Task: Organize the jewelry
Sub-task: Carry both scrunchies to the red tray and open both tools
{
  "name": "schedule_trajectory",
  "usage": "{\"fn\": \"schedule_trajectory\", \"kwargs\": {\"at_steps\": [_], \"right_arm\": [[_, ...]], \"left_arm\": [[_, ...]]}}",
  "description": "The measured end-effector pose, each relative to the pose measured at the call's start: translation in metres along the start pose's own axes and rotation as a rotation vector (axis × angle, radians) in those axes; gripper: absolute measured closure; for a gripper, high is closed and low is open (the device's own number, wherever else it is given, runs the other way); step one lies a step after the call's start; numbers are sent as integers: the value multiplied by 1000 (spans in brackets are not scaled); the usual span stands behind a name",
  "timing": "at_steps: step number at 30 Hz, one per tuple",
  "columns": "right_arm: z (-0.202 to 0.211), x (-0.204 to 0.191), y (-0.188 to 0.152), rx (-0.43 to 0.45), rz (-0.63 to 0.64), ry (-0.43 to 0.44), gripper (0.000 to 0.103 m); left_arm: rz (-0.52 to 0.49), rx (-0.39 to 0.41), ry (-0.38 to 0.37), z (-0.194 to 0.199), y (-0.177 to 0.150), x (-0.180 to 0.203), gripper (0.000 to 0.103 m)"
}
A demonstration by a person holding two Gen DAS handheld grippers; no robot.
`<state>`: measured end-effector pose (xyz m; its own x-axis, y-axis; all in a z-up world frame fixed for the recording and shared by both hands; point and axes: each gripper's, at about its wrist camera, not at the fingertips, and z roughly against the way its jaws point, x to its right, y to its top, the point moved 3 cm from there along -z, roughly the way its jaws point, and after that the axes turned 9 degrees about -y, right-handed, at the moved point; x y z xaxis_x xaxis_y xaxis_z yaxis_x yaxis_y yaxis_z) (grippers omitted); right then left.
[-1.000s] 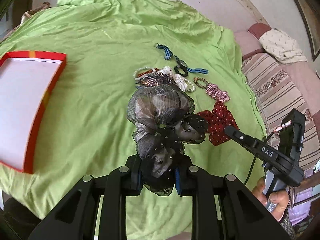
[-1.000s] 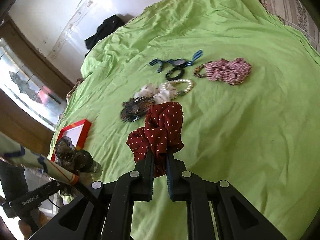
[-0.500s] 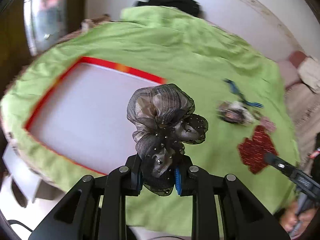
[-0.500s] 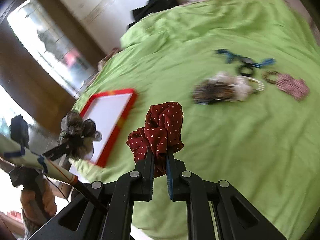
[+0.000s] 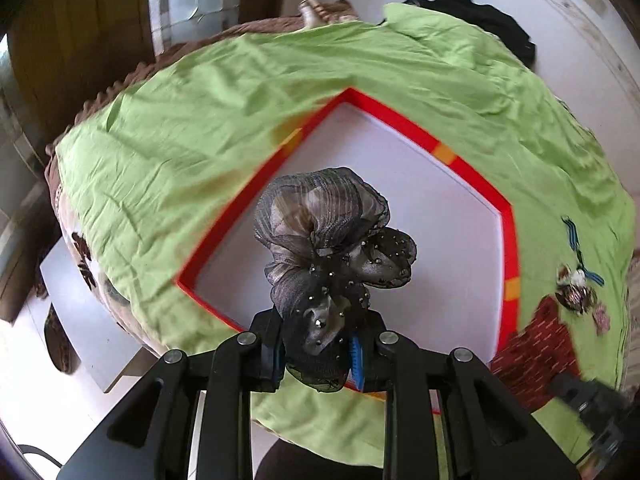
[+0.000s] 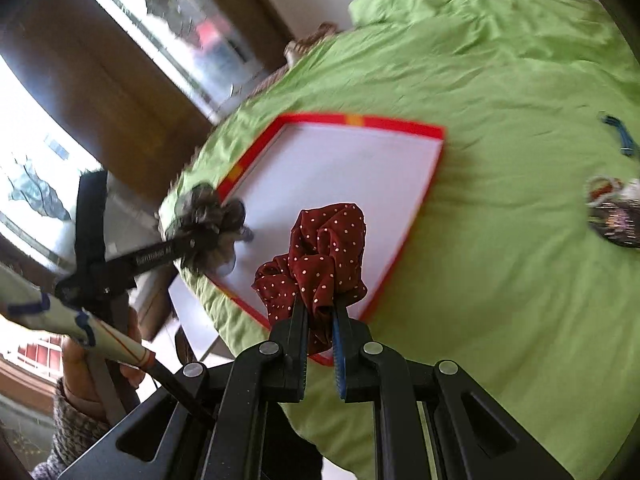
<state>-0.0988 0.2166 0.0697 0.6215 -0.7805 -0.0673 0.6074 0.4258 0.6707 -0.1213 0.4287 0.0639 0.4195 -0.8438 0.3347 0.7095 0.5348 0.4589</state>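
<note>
My left gripper [image 5: 318,354] is shut on a grey and black sheer scrunchie [image 5: 324,236] and holds it above the white inside of a red-rimmed tray [image 5: 472,174]. My right gripper [image 6: 320,344] is shut on a dark red polka-dot scrunchie [image 6: 326,248] over the tray's near corner [image 6: 416,130]. The left gripper with its scrunchie [image 6: 208,218] shows in the right wrist view at the tray's left edge. The red scrunchie [image 5: 536,344] shows blurred at lower right in the left wrist view.
The tray lies on a bed with a green sheet [image 5: 192,128]. A pile of bracelets and hair ties [image 5: 576,288] lies to the right of the tray, also in the right wrist view [image 6: 612,210]. A window and wooden frame [image 6: 132,60] are beyond the bed's edge.
Both grippers have swung left from the jewelry pile to the tray, each still holding its scrunchie. The tray now fills the middle of both views.
</note>
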Motion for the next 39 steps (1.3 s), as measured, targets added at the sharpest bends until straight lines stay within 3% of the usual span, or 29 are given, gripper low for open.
{"fn": "schedule_trajectory", "kwargs": {"at_steps": [6,8,10,12,22,39], "right_arm": [[-36,-21,-9,-33,88,-57,88],[-37,-24,-12,-33,118,-72,80],[-32,-26,-14,-21,143,-75,59],[-22,-30,-13,14,165,-87,48],[38,-2,-36,114,144,-120,44],[123,172,-118,187,-215,-365,43]], "left_arm": [[32,17,-20,-1,2,-12,67],[46,26,-46,3,1,-11,62],[58,32,-59,9,-2,-9,60],[60,52,-74,19,-4,-3,55],[-39,157,-33,68,-22,46,45],[-434,94,-46,55,-117,234,40]]}}
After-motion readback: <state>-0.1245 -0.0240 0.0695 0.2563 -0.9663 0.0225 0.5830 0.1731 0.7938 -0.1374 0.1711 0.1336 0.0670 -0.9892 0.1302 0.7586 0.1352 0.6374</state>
